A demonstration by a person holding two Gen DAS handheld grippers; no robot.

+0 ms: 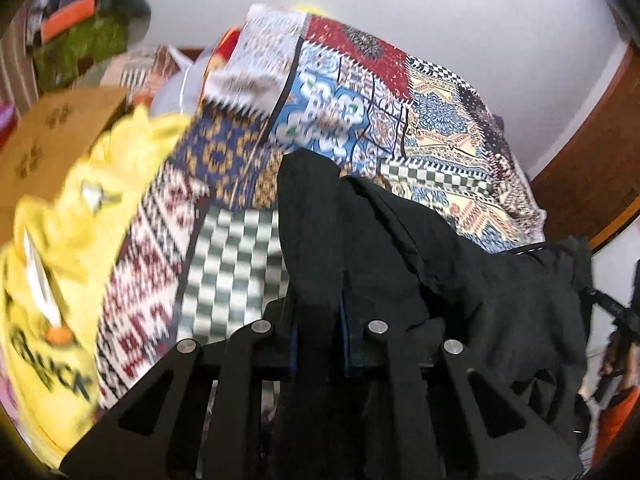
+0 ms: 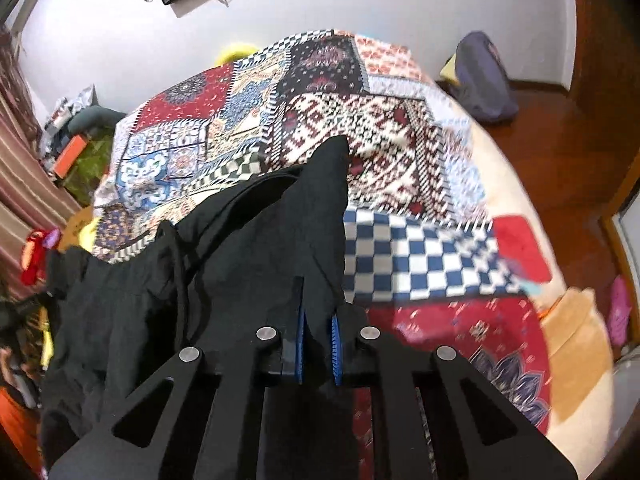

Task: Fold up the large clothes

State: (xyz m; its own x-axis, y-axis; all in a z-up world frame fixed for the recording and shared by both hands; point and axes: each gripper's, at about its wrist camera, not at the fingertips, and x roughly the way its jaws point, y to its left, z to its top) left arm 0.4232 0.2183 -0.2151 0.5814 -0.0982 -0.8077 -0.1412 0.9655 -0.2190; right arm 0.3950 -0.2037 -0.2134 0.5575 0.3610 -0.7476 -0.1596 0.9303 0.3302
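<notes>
Left wrist: left claw (image 1: 318, 300) clamps black garment (image 1: 420, 248) edge; right claw (image 2: 318, 320) likewise.

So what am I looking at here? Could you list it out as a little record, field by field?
setting: bedroom, patchwork bedspread on a bed
garment: black garment, held up over the bed
left gripper: jaws shut on a fold of the garment
right gripper: jaws shut on another fold
slack: cloth hangs between the two grippers
nearby: yellow cloth and cardboard box at the bed's edge

Even indoor light, motion blur at left, fisheye-curved dark corners.
</notes>
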